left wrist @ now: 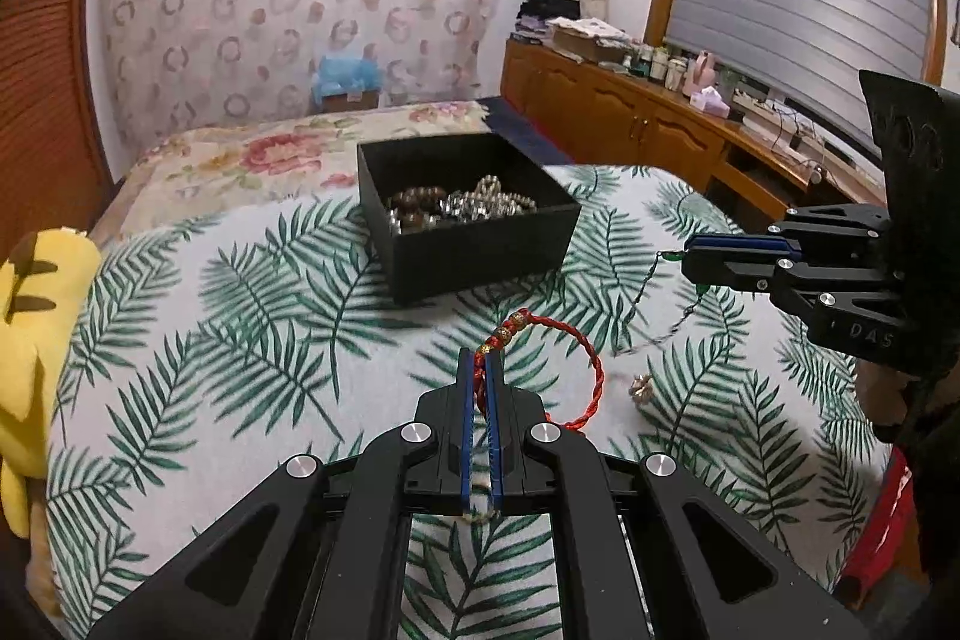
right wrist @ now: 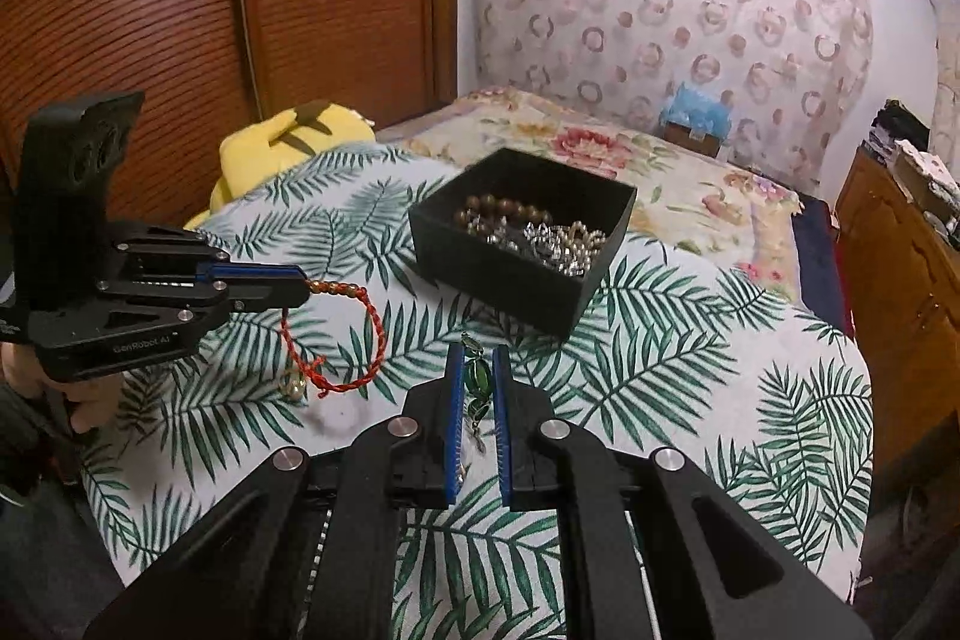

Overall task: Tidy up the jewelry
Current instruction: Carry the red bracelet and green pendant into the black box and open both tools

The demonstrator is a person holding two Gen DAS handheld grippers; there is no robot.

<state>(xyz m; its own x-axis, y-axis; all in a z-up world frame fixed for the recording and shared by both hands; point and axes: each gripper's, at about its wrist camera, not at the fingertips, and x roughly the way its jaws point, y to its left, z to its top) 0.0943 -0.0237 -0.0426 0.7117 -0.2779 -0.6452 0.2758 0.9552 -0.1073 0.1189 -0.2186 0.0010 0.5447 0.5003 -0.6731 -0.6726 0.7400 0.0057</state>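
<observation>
A black box with several bead and metal bracelets stands on the leaf-print bedspread; it also shows in the right wrist view. My left gripper is shut on a red braided bracelet with gold beads, held just above the bedspread, in front of the box; the bracelet also shows in the right wrist view. My right gripper is shut on a green-stone chain necklace, right of the box; the chain hangs from it and a small pendant lies on the bedspread.
A yellow plush toy lies at the bed's left edge. A wooden sideboard with clutter runs along the right. A wooden wardrobe stands behind the bed. A floral quilt lies beyond the box.
</observation>
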